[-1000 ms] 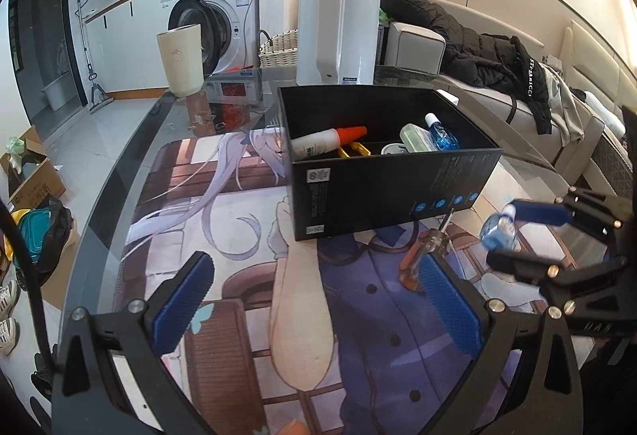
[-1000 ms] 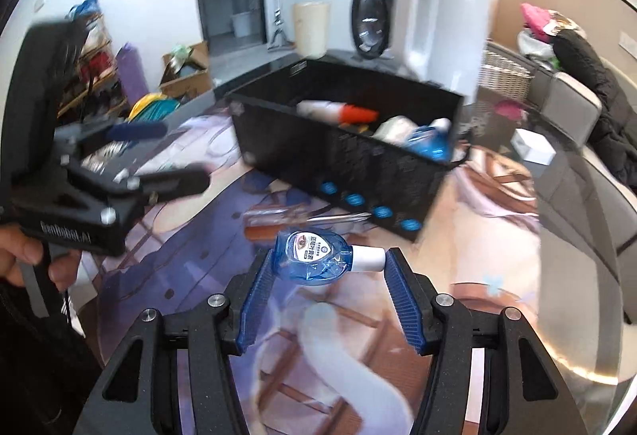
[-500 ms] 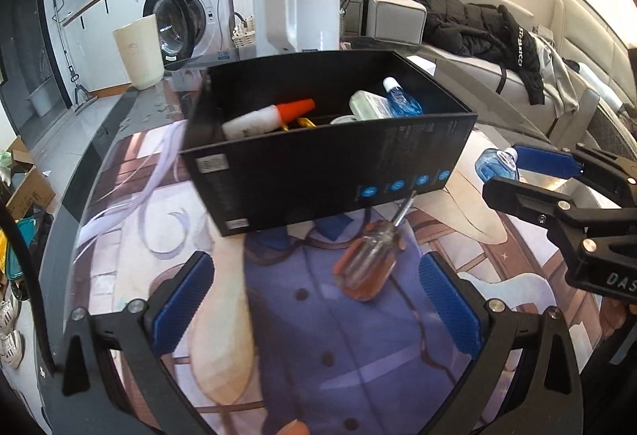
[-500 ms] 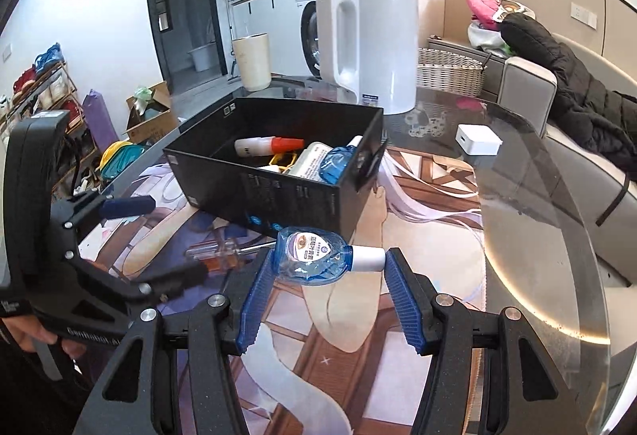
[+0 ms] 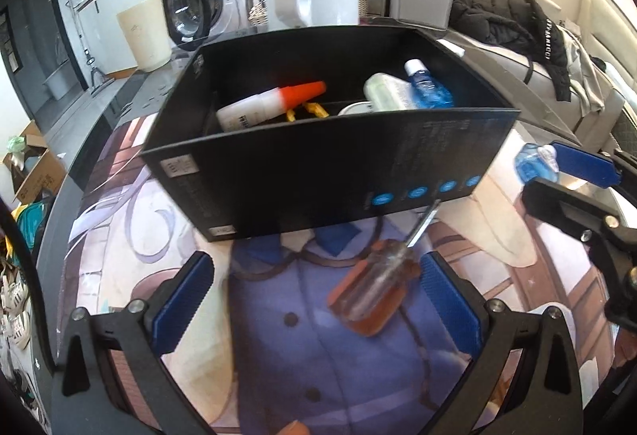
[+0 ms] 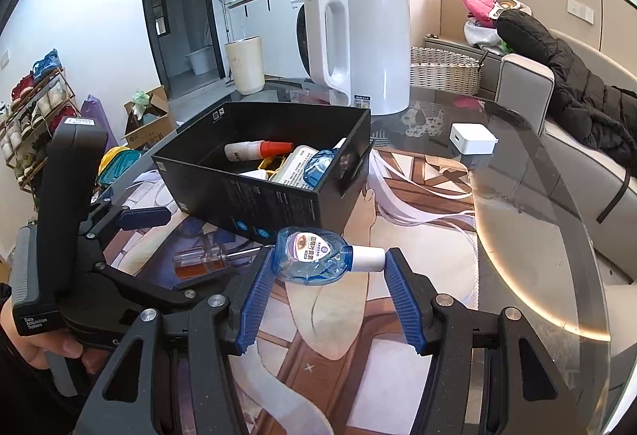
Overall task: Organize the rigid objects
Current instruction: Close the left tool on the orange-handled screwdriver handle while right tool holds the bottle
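Where box wall hides it, screwdriver tip perhaps underneath.

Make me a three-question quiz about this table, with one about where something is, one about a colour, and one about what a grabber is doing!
1. Where does the screwdriver lie?
A. Inside the black box
B. On the table mat in front of the black box
C. On the sofa

2. What colour is the cap of the white bottle in the black box?
A. Orange-red
B. Green
C. Purple

3. What is the right gripper doing?
A. Hanging open with nothing in it
B. Holding the screwdriver
C. Clamping a small blue bottle between its pads

Answers: 1 B, its handle rests on the mat and its tip points at the box wall. 2 A, the cone-shaped cap is orange-red. 3 C, the bottle sits sideways, pressed end to end between both pads.
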Tool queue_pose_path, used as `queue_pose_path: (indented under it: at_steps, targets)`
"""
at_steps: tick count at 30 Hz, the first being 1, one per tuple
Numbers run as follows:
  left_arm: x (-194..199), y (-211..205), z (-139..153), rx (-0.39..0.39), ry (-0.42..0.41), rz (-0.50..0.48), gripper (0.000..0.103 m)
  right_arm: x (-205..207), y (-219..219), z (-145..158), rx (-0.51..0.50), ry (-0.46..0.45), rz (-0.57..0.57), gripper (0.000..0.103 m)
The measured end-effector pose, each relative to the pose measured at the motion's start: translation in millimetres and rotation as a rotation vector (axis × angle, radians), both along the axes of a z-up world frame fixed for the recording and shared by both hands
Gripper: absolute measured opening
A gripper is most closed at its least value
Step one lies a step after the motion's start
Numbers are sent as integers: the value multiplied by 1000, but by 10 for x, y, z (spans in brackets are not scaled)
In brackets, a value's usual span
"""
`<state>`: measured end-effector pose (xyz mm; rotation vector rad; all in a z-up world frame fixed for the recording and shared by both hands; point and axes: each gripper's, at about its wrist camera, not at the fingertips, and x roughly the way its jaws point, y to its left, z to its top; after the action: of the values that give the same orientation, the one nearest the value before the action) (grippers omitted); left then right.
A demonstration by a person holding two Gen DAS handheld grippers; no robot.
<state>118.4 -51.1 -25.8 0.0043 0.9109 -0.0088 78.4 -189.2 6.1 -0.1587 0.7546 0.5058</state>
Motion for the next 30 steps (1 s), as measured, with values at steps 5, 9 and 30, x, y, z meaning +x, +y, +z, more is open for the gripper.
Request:
queue_pose_path:
  at_steps: [5, 9, 30]
  targets:
    - [-90, 178, -22, -6, 7, 23, 103, 16, 15, -11, 2, 6, 4, 57]
    - [-137, 304, -57, -31, 17, 38, 103, 12, 52, -18, 4, 11, 8, 57]
    - [-173, 177, 25, -99, -28, -109, 45, -16, 221, 0, 2, -4, 37, 57]
